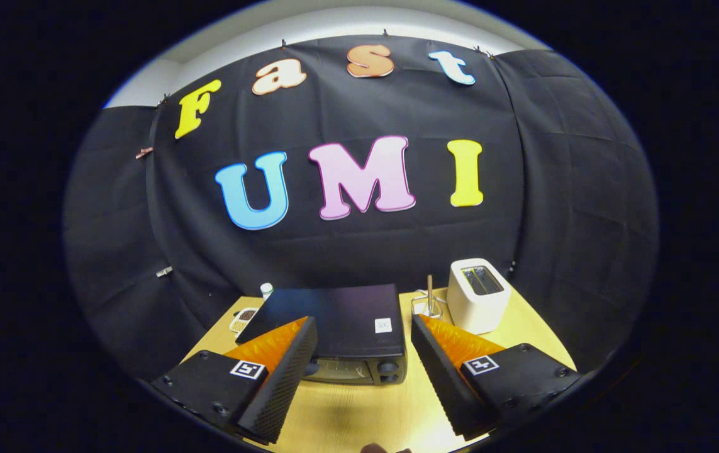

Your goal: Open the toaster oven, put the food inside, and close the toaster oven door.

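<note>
Toaster oven door closed, just ahead of hand-held gripper w/ fingers apart.

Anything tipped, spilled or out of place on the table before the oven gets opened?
Nothing stands out. The toaster oven sits squarely on the table with its door shut, just ahead of the open gripper. The white toaster stands upright beside it, and the small items behind look upright, though too small to judge well.

Black cloth wall, wooden table
</note>
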